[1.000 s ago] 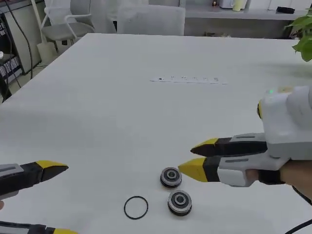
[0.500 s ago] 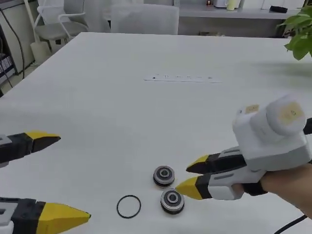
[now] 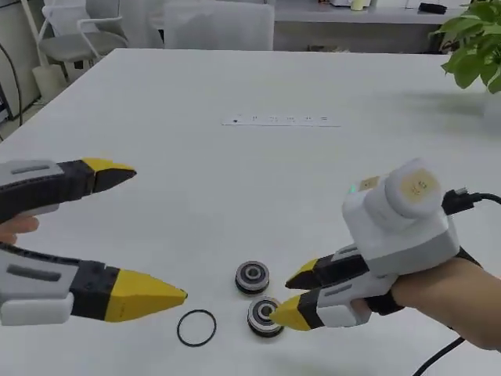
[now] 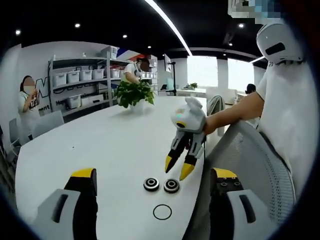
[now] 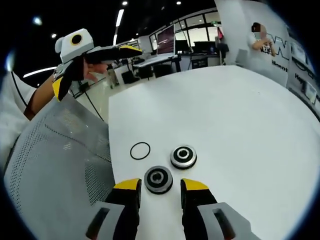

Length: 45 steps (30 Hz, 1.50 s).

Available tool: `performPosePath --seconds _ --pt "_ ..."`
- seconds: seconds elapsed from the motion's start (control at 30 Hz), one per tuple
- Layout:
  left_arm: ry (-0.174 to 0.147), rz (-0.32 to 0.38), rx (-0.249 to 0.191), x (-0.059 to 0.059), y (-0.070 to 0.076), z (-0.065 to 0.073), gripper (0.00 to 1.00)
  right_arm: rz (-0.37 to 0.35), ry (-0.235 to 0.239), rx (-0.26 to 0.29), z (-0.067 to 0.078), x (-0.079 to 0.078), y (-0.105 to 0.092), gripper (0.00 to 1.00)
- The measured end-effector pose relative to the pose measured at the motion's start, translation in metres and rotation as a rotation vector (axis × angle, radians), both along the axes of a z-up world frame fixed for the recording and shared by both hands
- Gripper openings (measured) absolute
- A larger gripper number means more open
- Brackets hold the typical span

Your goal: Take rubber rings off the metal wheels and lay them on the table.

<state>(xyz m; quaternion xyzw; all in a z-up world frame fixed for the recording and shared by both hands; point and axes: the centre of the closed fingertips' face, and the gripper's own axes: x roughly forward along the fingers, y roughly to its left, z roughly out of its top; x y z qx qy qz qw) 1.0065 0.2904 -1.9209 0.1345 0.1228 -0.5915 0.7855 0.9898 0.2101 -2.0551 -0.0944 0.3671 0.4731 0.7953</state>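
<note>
Right gripper (image 3: pixel 282 298): jaws parted. The nearer wheel (image 5: pixel 158 179) lies flat on the white table (image 3: pixel 235 188) between the two yellow tips. In the right gripper view a narrow gap shows on either side of the wheel, so the jaws flank it without clamping. The rim of this wheel appears dark.

The second wheel (image 3: pixel 252 277) also lies flat, just beside the nearer wheel on its far side and not touching it. In the right gripper view its rim looks brighter.

A loose rubber ring (image 3: pixel 196 327), thin and black, lies flat on the table near the nearer wheel, to the person's left of it and clear of both wheels.

Left gripper (image 3: pixel 159 233): jaws spread wide with nothing between them. It is held above the table farther left of the nearer wheel than the ring, with one tip close to the ring.

A hand (image 3: pixel 446 301) grips the body of the right gripper, to the right of the nearer wheel.

A leafy plant (image 3: pixel 470 39) stands well beyond the nearer wheel, at the far right of the table.
</note>
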Motion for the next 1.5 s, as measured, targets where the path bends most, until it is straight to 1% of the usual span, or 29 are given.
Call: performPosePath --seconds 0.07,0.13,0.2,0.27,0.33,0.47,0.5,0.63,0.73,0.77,0.87,0.9,0.93,1.0,1.03,1.07,1.1,1.13,1.23,1.27,1.33,1.37,1.43,1.47,1.5 --pt "-0.009 -0.018 -0.008 0.003 -0.012 0.0 0.92 -0.002 0.004 -0.001 -0.001 0.0 -0.001 0.29" --pt "-0.007 -0.054 -0.01 0.001 -0.022 -0.001 0.91 -0.006 0.007 -0.003 -0.002 0.0 -0.003 0.28" --pt "-0.004 -0.084 0.003 -0.001 -0.031 -0.005 0.9 -0.008 0.009 -0.008 -0.003 0.001 -0.004 0.28" --pt "-0.017 -0.121 0.029 -0.003 -0.038 -0.011 0.89 -0.007 0.014 -0.014 -0.005 0.0 -0.005 0.28" --pt "-0.026 -0.152 0.055 -0.004 -0.043 -0.017 0.88 0.0 0.019 -0.022 -0.007 -0.002 -0.005 0.27" --pt "-0.02 -0.177 0.065 -0.003 -0.051 -0.025 0.86 0.015 0.026 -0.037 -0.01 -0.004 -0.004 0.27" --pt "-0.023 -0.183 0.07 -0.003 -0.052 -0.027 0.85 0.017 0.027 -0.039 -0.01 -0.005 -0.004 0.27" --pt "-0.045 -0.21 0.109 -0.004 -0.055 -0.041 0.83 0.029 0.035 -0.051 -0.013 -0.007 -0.004 0.26" --pt "-0.043 -0.214 0.128 -0.003 -0.057 -0.053 0.8 0.036 0.038 -0.061 -0.015 -0.009 -0.004 0.26" --pt "-0.044 -0.211 0.126 -0.003 -0.058 -0.056 0.79 0.037 0.04 -0.064 -0.016 -0.009 -0.004 0.26" --pt "-0.035 -0.2 0.103 -0.002 -0.063 -0.06 0.78 0.039 0.045 -0.069 -0.018 -0.01 -0.004 0.25" --pt "-0.034 -0.2 0.101 -0.002 -0.065 -0.062 0.77 0.04 0.046 -0.071 -0.019 -0.01 -0.005 0.25" --pt "-0.038 -0.197 0.098 -0.002 -0.066 -0.063 0.75 0.041 0.048 -0.074 -0.019 -0.01 -0.005 0.25" --pt "-0.055 -0.186 0.085 -0.001 -0.069 -0.065 0.73 0.043 0.047 -0.077 -0.02 -0.011 -0.005 0.25" --pt "-0.051 -0.162 0.058 0.001 -0.072 -0.065 0.72 0.045 0.047 -0.077 -0.02 -0.011 -0.005 0.24" --pt "-0.038 -0.139 0.03 0.002 -0.074 -0.065 0.73 0.045 0.047 -0.078 -0.02 -0.011 -0.004 0.24" --pt "-0.028 -0.145 0.024 -0.001 -0.075 -0.067 0.73 0.046 0.047 -0.079 -0.021 -0.011 -0.004 0.24" --pt "-0.022 -0.142 0.02 -0.002 -0.075 -0.068 0.73 0.044 0.048 -0.085 -0.022 -0.011 -0.005 0.23" --pt "-0.019 -0.151 0.008 -0.006 -0.078 -0.067 0.72 0.046 0.044 -0.097 -0.024 -0.011 -0.006 0.23" --pt "-0.025 -0.156 0.005 -0.008 -0.078 -0.067 0.7 0.046 0.042 -0.096 -0.024 -0.011 -0.006 0.22" --pt "-0.037 -0.153 0.01 -0.007 -0.078 -0.07 0.68 0.049 0.041 -0.097 -0.024 -0.011 -0.005 0.22" --pt "-0.037 -0.154 0.01 -0.008 -0.078 -0.071 0.67 0.051 0.041 -0.098 -0.024 -0.011 -0.005 0.22" --pt "-0.021 -0.166 0.012 -0.01 -0.078 -0.075 0.66 0.052 0.043 -0.099 -0.025 -0.011 -0.005 0.22" --pt "-0.013 -0.171 0.022 -0.011 -0.078 -0.079 0.65 0.052 0.043 -0.099 -0.025 -0.011 -0.005 0.23" --pt "-0.013 -0.173 0.03 -0.011 -0.078 -0.081 0.65 0.051 0.042 -0.097 -0.025 -0.011 -0.005 0.23"
